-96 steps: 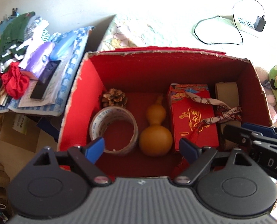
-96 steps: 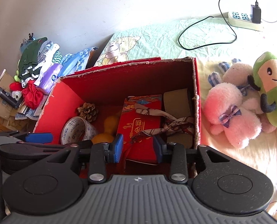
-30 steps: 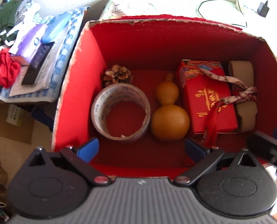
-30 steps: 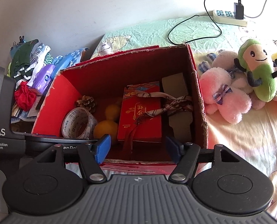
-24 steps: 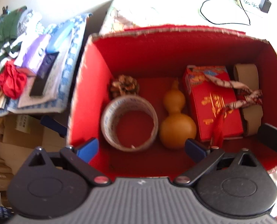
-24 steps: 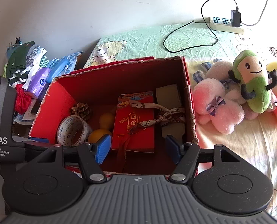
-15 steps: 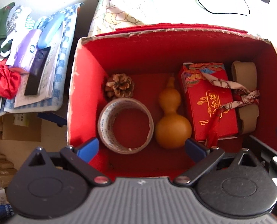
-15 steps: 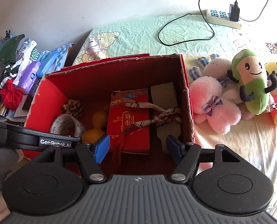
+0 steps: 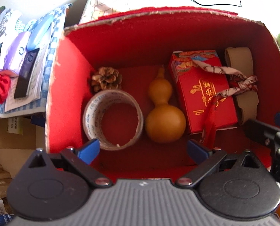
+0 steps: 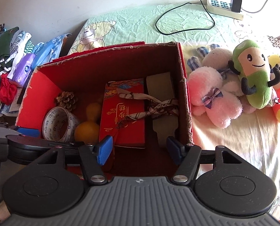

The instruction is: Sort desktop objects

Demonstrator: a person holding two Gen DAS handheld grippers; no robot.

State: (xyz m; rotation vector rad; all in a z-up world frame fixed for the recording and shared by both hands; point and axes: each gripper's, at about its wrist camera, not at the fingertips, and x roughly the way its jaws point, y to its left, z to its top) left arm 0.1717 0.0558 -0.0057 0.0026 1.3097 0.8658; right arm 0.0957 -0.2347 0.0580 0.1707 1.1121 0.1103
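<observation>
A red-lined cardboard box (image 9: 68,86) (image 10: 185,94) holds a pine cone (image 9: 106,79) (image 10: 66,98), a tape roll (image 9: 112,116) (image 10: 60,124), an orange gourd (image 9: 164,113) (image 10: 88,128), a red gift box (image 9: 202,92) (image 10: 125,116) with a patterned ribbon (image 9: 232,81) (image 10: 155,105) across it, and a tan cardboard piece (image 9: 241,75) (image 10: 161,101). My left gripper (image 9: 141,150) hangs open over the box's near edge, empty. My right gripper (image 10: 140,148) is open too, above the near right part of the box, holding nothing.
Plush toys (image 10: 215,101) lie on the bedsheet right of the box, with a green one (image 10: 253,75) among them. A power strip (image 10: 224,7) and black cable (image 10: 187,18) lie behind. Clothes and a purple pack (image 10: 23,69) are piled at left above cardboard cartons (image 9: 11,131).
The right gripper's fingers have spread from nearly shut to open, and it has pulled back from the ribbon. Both views have shifted slightly over the box; the contents stay put.
</observation>
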